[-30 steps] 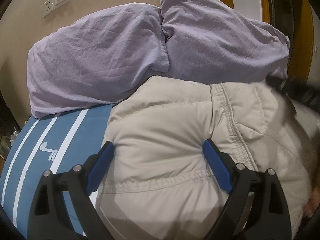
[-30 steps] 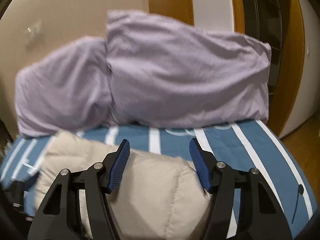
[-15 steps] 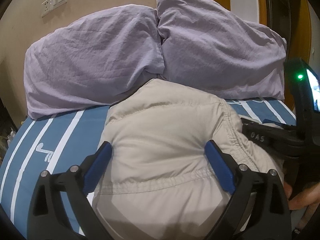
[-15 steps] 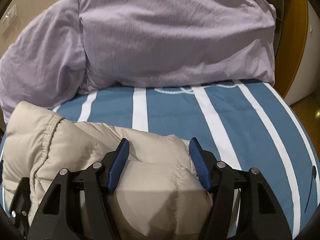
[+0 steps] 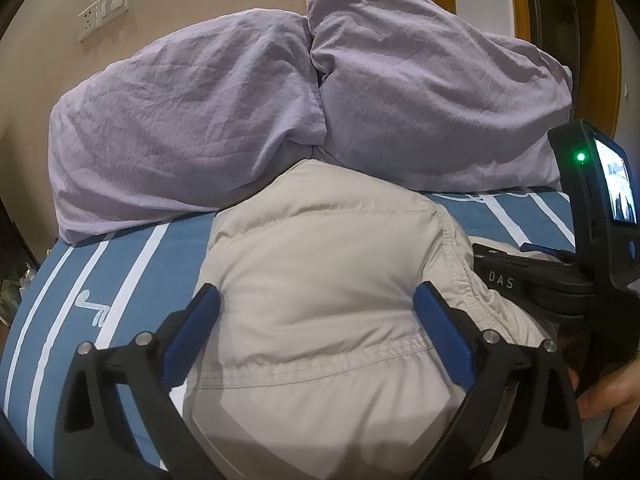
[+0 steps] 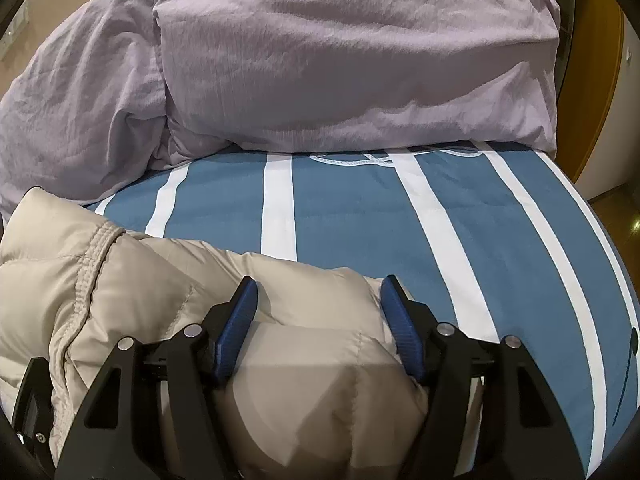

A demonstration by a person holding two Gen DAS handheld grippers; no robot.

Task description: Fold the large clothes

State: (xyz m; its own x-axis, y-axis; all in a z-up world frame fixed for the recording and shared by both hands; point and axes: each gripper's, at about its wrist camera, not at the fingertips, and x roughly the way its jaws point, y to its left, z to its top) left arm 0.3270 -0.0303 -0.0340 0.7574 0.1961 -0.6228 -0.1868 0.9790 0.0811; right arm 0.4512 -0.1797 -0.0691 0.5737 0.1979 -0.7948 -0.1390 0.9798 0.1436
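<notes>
A beige puffer jacket point(image 5: 320, 276) lies bunched on the blue striped bed; it also shows in the right wrist view point(image 6: 168, 292). My left gripper point(image 5: 316, 300) is open wide, its blue fingers either side of a padded section of the jacket. My right gripper point(image 6: 318, 292) is open less wide, with a puffy fold bulging between its fingers. The right gripper's black body and lit screen show at the right of the left wrist view point(image 5: 592, 240), beside the jacket's elastic hem.
Two lilac pillows point(image 5: 240, 120) point(image 6: 352, 56) lean against the wall at the head of the bed. The blue sheet with white stripes point(image 6: 460, 232) lies bare to the right of the jacket. A wooden door frame point(image 5: 600, 40) stands at the right.
The right gripper dropped and moved forward onto the jacket's right side. The left gripper stayed open over the jacket with little motion.
</notes>
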